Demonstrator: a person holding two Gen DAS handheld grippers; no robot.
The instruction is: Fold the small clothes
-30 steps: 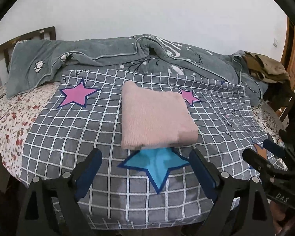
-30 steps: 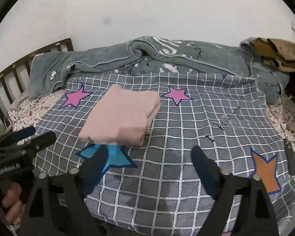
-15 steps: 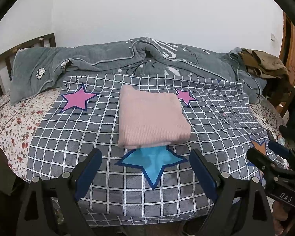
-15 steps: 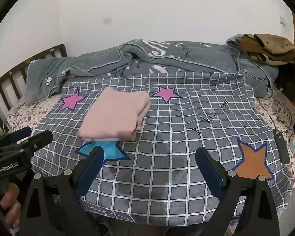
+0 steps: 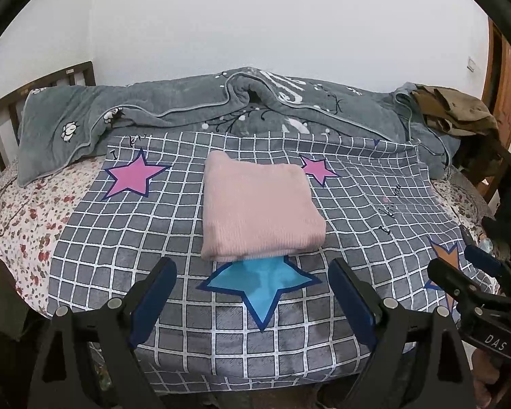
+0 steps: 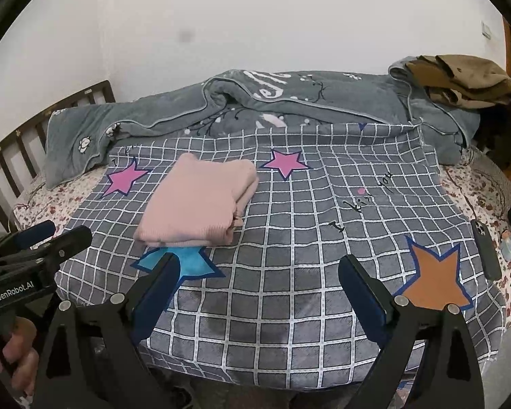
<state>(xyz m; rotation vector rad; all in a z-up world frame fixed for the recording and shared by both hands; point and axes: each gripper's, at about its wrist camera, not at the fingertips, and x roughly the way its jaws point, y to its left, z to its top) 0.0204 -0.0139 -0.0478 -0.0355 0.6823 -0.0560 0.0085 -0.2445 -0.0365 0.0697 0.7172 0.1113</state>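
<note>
I hold both the left gripper (image 5: 252, 293) and right gripper (image 6: 259, 289) spread wide and empty, the folded pink knit garment (image 5: 255, 208) ahead of my left fingers on the grey checked bedspread (image 5: 119, 238), soft, light, best pinched at a layered edge.

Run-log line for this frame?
left tongs: open, empty | right tongs: open, empty | pink sweater: folded, on checked blanket | phase: fold done

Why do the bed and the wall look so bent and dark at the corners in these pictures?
Both views use fisheye lenses. In the left wrist view the checked blanket bulges and black rims frame the corners; in the right wrist view the headboard curves, and a faint smudge shows on the wall. Lighting is soft; the pink garment stays sharp.
</note>
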